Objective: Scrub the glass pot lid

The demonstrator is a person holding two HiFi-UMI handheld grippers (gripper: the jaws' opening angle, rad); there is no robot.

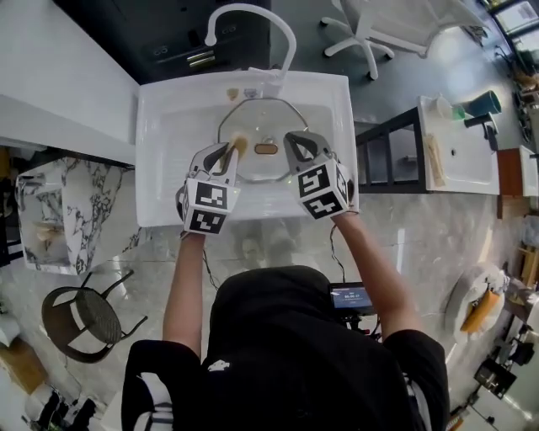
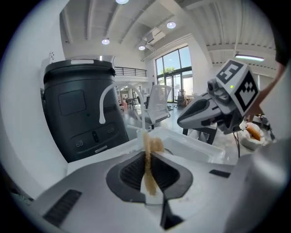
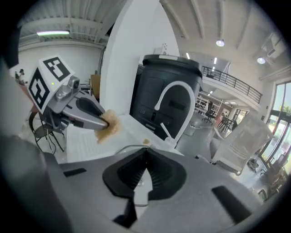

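Observation:
The glass pot lid (image 1: 261, 122) with its brown knob (image 1: 266, 149) lies in the white sink (image 1: 160, 151). My left gripper (image 1: 229, 150) hovers over the lid's left side, shut on a tan sponge (image 1: 239, 144). In the left gripper view the sponge (image 2: 150, 157) sticks up from between the closed jaws. My right gripper (image 1: 292, 141) is at the lid's right side. In the right gripper view its jaws (image 3: 145, 152) are shut, with the lid's thin metal rim (image 3: 125, 149) running into them and glass between the pads. That view also catches the left gripper (image 3: 102, 119) and the sponge (image 3: 108, 129).
A white curved faucet (image 1: 253, 17) rises behind the sink, in front of a dark cabinet (image 2: 79, 104). A black rack (image 1: 392, 156) stands right of the sink, and beyond it a second white counter (image 1: 459, 156). A round-seated chair (image 1: 88, 316) is at lower left.

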